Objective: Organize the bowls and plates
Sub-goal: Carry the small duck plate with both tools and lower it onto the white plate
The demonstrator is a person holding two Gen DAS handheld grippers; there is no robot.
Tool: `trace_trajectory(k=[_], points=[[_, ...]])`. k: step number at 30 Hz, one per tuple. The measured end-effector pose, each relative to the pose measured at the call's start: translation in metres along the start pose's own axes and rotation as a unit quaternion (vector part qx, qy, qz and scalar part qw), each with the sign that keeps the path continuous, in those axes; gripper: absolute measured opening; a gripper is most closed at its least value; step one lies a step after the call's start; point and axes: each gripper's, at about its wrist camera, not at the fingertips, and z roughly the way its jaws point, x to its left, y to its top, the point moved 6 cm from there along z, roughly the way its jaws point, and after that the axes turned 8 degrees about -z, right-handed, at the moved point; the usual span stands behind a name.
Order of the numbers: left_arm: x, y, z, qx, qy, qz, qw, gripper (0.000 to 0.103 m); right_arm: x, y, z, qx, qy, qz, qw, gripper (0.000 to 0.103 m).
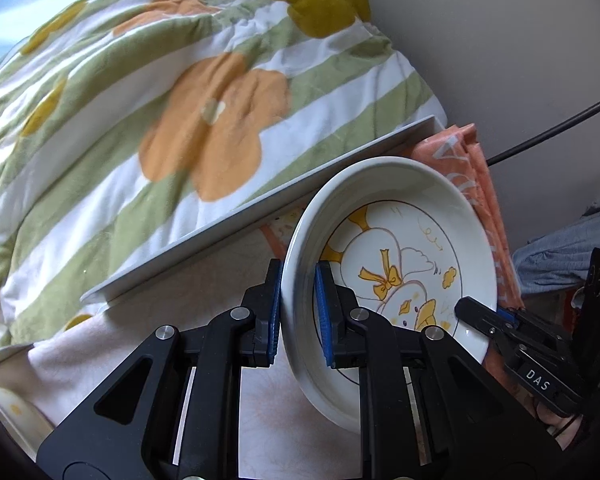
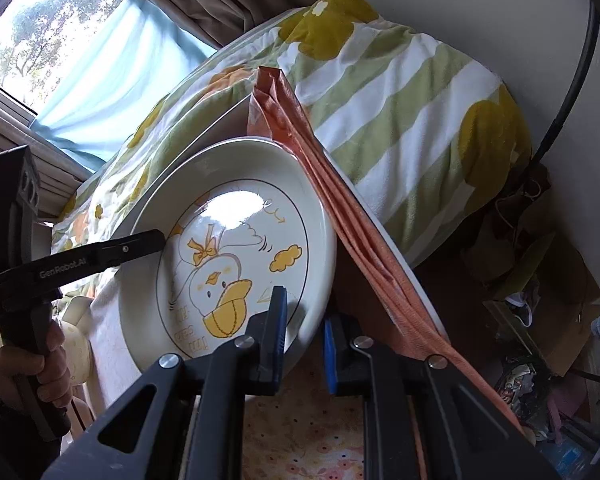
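Note:
A white plate with a yellow duck drawing [image 1: 404,248] is held tilted up above the table, and also shows in the right wrist view [image 2: 236,248]. My left gripper [image 1: 298,312] is shut on its left rim, one blue pad on each face. My right gripper [image 2: 306,336] is shut on the opposite rim; it also shows in the left wrist view [image 1: 484,320]. The left gripper appears in the right wrist view [image 2: 140,244] at the plate's far rim. A cream bowl [image 2: 76,352] sits low at the left, partly hidden.
A folded orange cloth [image 2: 340,216] hangs over the table's right edge [image 1: 260,208]. A flowered green and white quilt [image 1: 160,120] lies behind the table. A floral tablecloth [image 2: 300,432] covers the tabletop. A black cable [image 1: 560,128] runs along the wall. Clutter [image 2: 540,320] lies at the right.

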Motion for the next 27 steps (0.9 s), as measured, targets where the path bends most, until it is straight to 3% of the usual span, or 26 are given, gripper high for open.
trace_trajectory(k=[7,14,20,27], points=[[-0.008,-0.014,-0.045,-0.038,0.002,-0.007,0.9993,0.014,0.015,0.003,-0.031,-0.026,-0.002,-0.042,0.999,0.015],[-0.013,-0.050,-0.120,-0.079,0.011,-0.032,0.9963,0.014,0.045,0.002,-0.092,-0.062,0.014,-0.093,0.994,0.015],[-0.008,-0.104,-0.186,-0.122,0.013,-0.046,0.9914,0.014,0.080,-0.021,-0.143,-0.077,0.030,-0.123,0.989,0.015],[0.023,-0.182,-0.228,-0.135,0.030,-0.078,0.9873,0.014,0.130,-0.071,-0.171,-0.071,0.036,-0.178,0.981,0.015]])
